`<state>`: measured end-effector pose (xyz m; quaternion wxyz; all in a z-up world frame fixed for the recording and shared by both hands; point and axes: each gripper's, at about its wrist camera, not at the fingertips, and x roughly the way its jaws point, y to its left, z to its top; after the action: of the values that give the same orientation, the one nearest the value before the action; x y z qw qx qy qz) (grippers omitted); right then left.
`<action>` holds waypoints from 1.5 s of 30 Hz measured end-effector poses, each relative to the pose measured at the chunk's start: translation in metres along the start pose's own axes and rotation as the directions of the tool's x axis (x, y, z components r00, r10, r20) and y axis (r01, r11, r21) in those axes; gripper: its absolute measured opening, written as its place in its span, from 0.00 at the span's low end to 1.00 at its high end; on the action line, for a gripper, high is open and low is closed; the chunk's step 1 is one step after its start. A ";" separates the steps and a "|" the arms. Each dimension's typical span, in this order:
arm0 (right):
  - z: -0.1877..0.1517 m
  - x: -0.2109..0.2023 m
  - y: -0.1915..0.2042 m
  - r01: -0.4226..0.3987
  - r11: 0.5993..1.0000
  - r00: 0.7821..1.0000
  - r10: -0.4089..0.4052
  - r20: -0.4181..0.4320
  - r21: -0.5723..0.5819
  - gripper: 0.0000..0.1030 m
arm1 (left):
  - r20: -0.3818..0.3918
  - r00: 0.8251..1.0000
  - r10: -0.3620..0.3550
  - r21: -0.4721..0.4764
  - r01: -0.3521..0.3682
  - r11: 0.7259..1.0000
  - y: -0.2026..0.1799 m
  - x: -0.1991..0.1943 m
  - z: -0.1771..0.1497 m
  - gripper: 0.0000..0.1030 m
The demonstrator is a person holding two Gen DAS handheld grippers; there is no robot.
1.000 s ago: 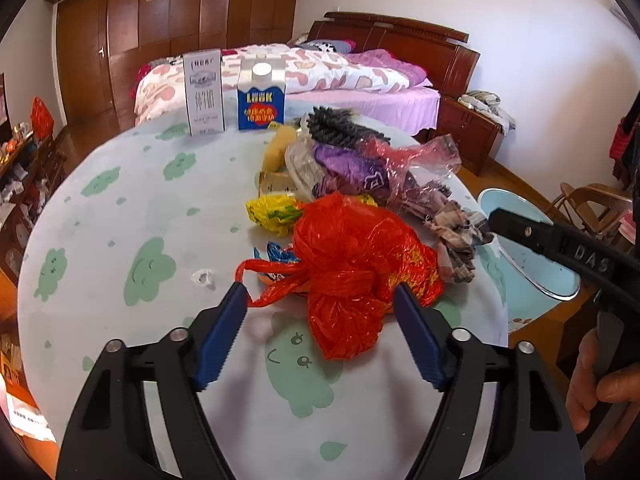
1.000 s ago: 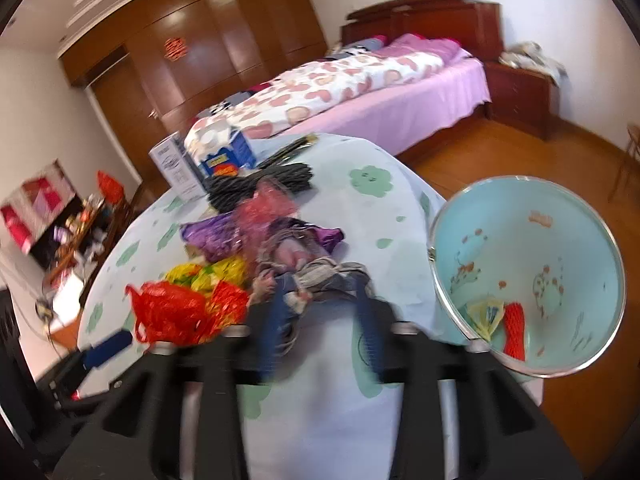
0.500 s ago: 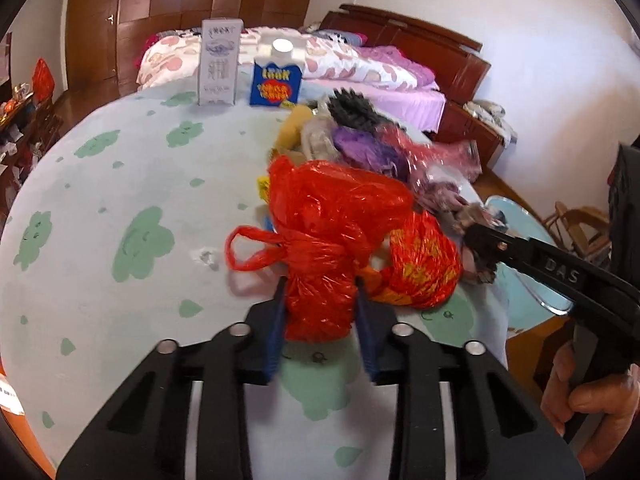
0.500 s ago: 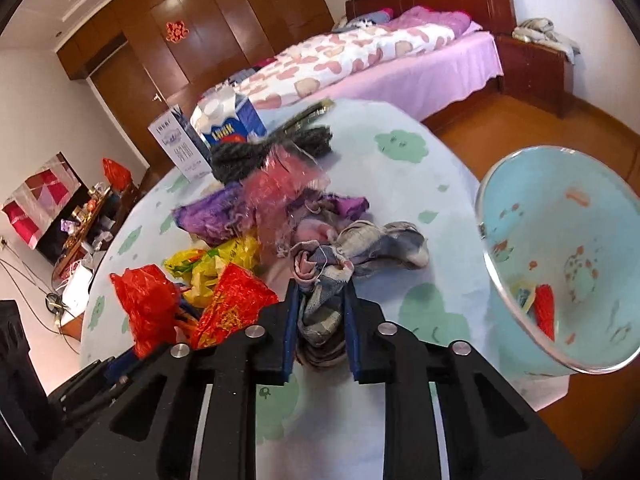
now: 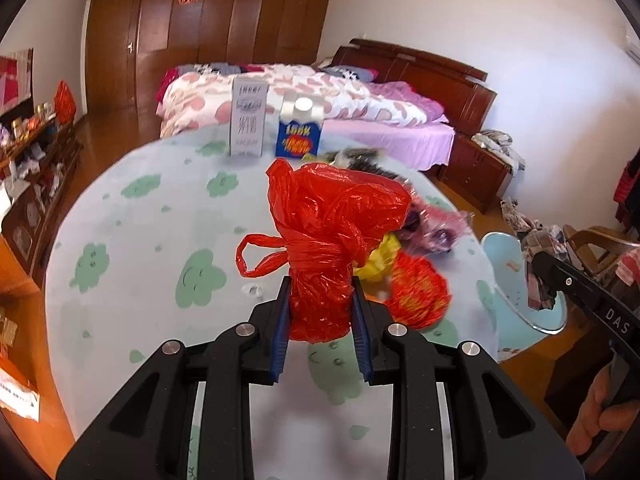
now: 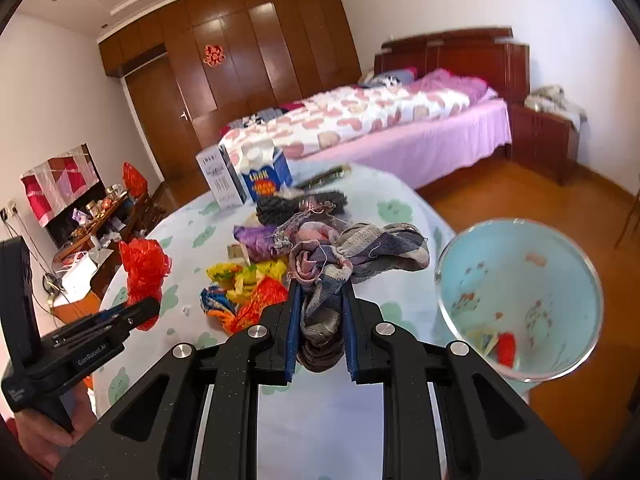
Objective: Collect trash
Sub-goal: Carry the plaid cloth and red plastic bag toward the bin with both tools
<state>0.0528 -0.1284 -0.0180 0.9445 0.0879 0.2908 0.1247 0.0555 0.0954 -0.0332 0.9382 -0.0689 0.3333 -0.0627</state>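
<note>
My left gripper is shut on a knotted red plastic bag, which stands lifted above the round table. The same red plastic bag shows at the left of the right wrist view, held by the other tool. My right gripper is shut on a checked grey and pink cloth rag, raised off the table. A light blue bin stands off the table's right edge, with a few scraps at its bottom. The light blue bin also lies right of the table in the left wrist view.
More trash lies mid-table: a yellow wrapper, an orange-red foil bag, a purple bag and a dark bundle. A blue carton and a white box stand at the far edge. A bed lies beyond.
Both grippers have gone from open to shut, the left on the red bag and the right on the rag. Both then rose, lifting their loads off the table.
</note>
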 end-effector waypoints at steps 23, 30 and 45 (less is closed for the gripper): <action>0.020 -0.070 -0.051 0.095 0.994 0.983 -0.103 0.154 0.060 0.19 | 0.081 0.995 -0.065 0.161 0.052 0.986 -0.088 -0.030 0.035 0.26; 0.023 -0.076 -0.076 0.144 0.984 0.973 -0.160 0.165 0.105 0.19 | 0.089 0.992 -0.095 0.202 0.075 0.977 -0.109 -0.026 0.042 0.26; 0.021 -0.080 -0.120 0.253 0.951 0.948 -0.280 0.153 0.175 0.19 | 0.036 0.983 -0.180 0.257 0.165 0.952 -0.158 0.002 0.047 0.26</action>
<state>0.0234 -0.2675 0.0126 0.9651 0.1304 0.2243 -0.0355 0.0757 -0.0561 0.0285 0.9397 0.0205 0.2875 -0.1842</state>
